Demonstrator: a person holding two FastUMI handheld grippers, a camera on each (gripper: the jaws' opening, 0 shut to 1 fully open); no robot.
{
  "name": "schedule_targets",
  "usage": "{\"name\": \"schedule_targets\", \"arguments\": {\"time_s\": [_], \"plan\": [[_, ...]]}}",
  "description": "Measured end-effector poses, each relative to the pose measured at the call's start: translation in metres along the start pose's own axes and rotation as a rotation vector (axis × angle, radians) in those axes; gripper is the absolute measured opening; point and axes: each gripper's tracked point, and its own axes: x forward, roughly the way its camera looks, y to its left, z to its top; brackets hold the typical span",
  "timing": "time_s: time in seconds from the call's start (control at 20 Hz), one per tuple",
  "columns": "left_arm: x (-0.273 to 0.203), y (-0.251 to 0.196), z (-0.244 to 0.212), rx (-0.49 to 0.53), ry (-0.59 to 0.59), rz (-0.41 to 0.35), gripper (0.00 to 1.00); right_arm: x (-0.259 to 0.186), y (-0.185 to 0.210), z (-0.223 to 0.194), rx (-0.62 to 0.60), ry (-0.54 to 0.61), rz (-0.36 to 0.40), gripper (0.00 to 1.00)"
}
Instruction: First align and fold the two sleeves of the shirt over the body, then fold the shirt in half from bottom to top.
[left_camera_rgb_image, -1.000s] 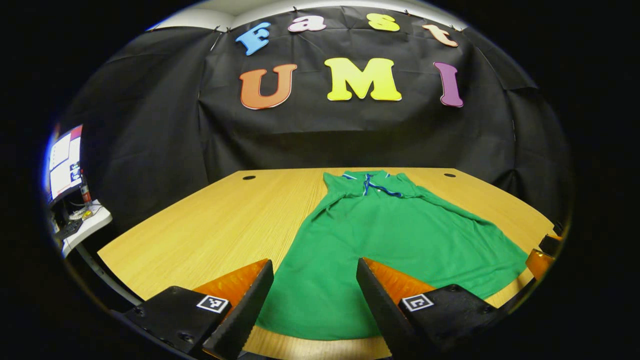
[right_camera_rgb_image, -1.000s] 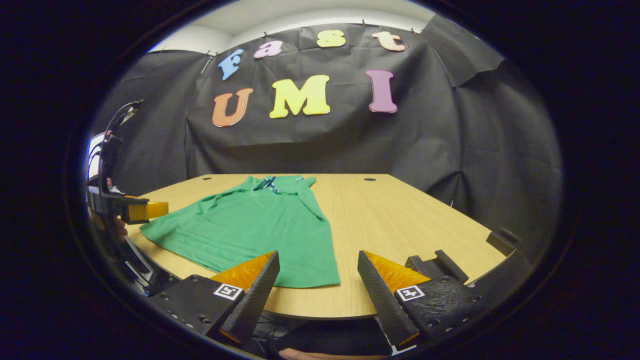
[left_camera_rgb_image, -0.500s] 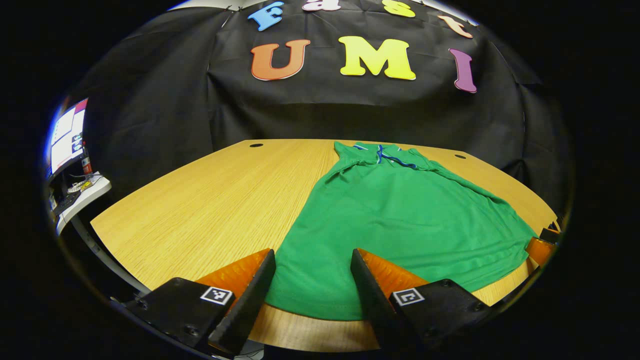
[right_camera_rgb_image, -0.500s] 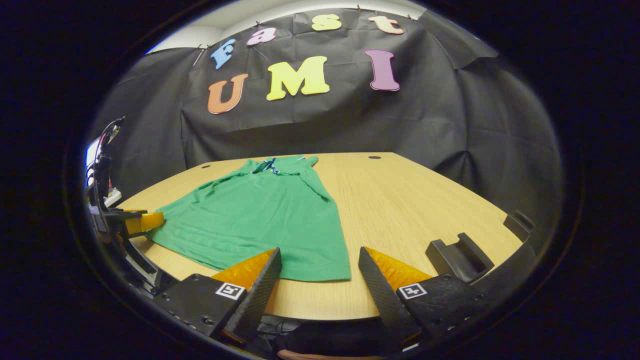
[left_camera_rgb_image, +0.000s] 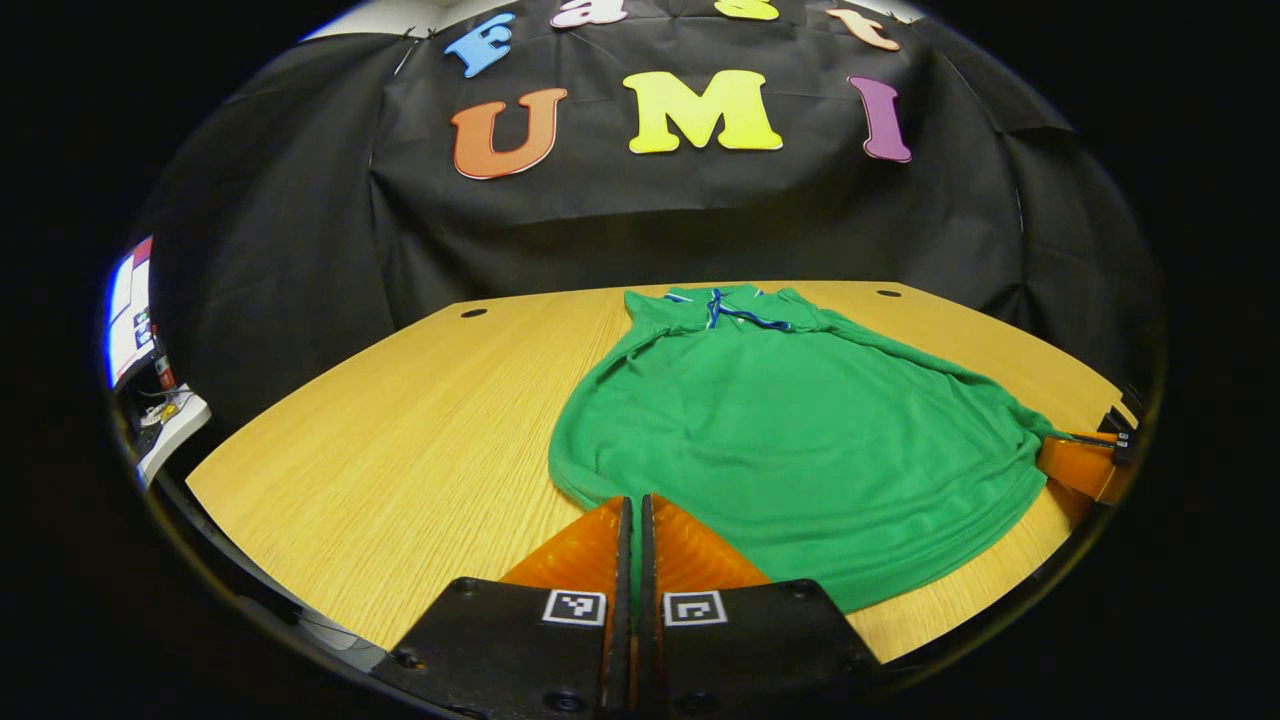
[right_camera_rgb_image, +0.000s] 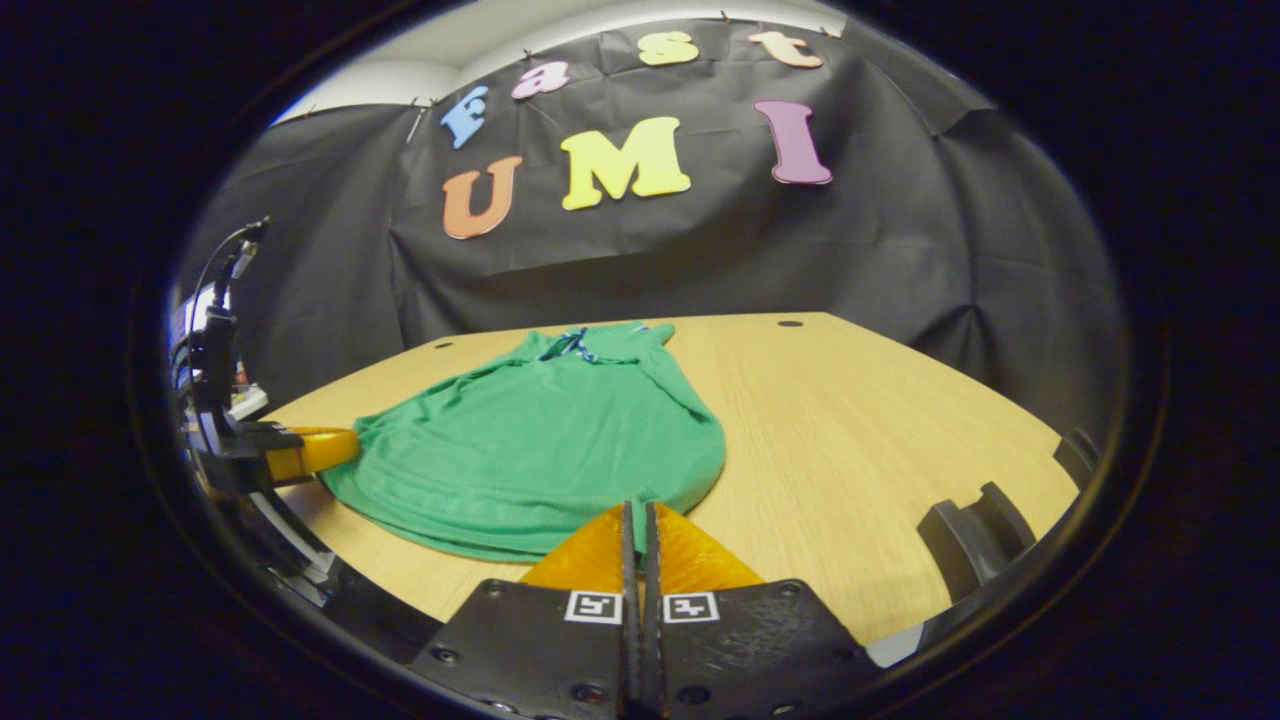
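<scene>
Green polo shirt (left_camera_rgb_image: 790, 440): flat on wooden table (left_camera_rgb_image: 400, 440), collar far, sleeves tucked over body.
Left gripper (left_camera_rgb_image: 631, 515), right gripper (right_camera_rgb_image: 636, 520): each pinched closed on a hem corner.
Judged: bottom-to-top fold remaining.

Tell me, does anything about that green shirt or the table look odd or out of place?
Nothing looks damaged or spilled. The green shirt lies on the wooden table with its sleeves folded in. Its bottom corners are bunched because the left hand-held gripper and right hand-held gripper each pinch one, which suits the fold.
</scene>
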Motion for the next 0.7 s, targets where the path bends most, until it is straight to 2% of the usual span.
{"name": "schedule_targets", "arguments": {"time_s": [0.15, 0.3, 0.5, 0.7], "plan": [[0.000, 0.006, 0.031, -0.003, -0.051, -0.003, 0.08, 0.003, 0.002, 0.010, 0.008, 0.014, 0.012, 0.00], [0.006, 0.006, 0.060, -0.038, -0.086, -0.027, 0.08, 0.009, 0.003, 0.042, 0.039, -0.022, 0.017, 0.00], [0.027, 0.013, 0.103, -0.083, -0.119, -0.046, 0.08, 0.033, 0.003, 0.107, 0.028, -0.109, 0.011, 0.00], [0.071, 0.025, 0.146, -0.091, -0.189, -0.036, 0.08, 0.074, 0.007, 0.167, 0.000, -0.183, 0.001, 0.00]]}}
